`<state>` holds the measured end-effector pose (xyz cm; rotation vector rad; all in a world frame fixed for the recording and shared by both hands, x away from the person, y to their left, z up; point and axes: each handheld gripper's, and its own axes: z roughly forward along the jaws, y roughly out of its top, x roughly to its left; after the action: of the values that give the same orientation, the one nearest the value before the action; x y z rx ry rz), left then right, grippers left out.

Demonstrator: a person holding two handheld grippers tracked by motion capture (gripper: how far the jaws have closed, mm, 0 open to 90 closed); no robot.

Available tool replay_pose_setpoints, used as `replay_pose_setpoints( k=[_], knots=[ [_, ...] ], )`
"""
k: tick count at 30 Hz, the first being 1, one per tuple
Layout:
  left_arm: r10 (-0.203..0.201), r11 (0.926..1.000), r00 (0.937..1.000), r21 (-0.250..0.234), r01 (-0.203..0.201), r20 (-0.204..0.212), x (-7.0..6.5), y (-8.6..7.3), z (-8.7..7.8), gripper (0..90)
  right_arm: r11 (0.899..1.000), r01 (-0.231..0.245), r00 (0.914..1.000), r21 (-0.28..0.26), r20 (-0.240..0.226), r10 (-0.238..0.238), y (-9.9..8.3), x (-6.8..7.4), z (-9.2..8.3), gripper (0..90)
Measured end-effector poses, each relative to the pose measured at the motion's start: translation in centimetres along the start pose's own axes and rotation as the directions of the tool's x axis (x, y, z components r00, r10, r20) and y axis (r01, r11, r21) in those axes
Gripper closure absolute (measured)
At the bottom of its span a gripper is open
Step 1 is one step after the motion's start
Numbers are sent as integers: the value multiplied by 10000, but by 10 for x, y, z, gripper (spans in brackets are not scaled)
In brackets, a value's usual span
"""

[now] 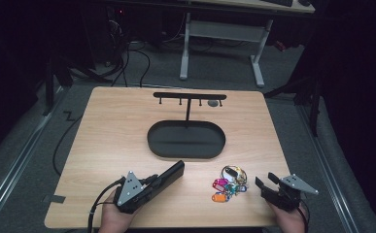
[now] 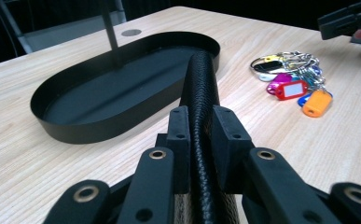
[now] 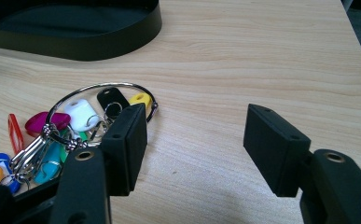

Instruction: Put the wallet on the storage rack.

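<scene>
- High view: the left gripper (image 1: 162,175) sits at the near left of the wooden table (image 1: 117,131), pointing toward the black oval tray (image 1: 186,140).
- Left gripper view: its 2 pads flank a black textured case (image 2: 201,93), a long, flat piece standing on edge between them and reaching toward the tray's rim. The pads sit right against its sides, clamped on it. Whether its far end touches the rim cannot be told.
- Right gripper (image 3: 197,140): jaws wide apart with bare table between them, holding nothing.
- A bunch of coloured key tags (image 1: 229,183) on a metal ring lies on the table between the 2 grippers, just beside the right one's left jaw.
- Behind the tray stands a black hook rack (image 1: 189,96).
</scene>
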<state>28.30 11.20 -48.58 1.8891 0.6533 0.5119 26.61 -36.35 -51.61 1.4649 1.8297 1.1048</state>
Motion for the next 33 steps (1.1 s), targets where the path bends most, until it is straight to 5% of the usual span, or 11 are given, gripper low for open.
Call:
replay_pose_setpoints(
  k=[12, 25, 33],
  knots=[
    [-86, 10000, 9999, 19, 87, -112, 5, -2, -2, 722, 10000, 39, 10000, 52, -48, -38, 0, 0, 1, 398],
    [464, 9969, 9989, 640, -462, -27, -3, -2, 3, 647, 10000, 26, 9999, 61, -134, -25, 0, 0, 1, 395],
    [966, 9844, 9953, 1473, -966, 73, -8, 5, 3, 671, 9997, 109, 9996, 207, -267, -103, 0, 4, 3, 386]
  ],
)
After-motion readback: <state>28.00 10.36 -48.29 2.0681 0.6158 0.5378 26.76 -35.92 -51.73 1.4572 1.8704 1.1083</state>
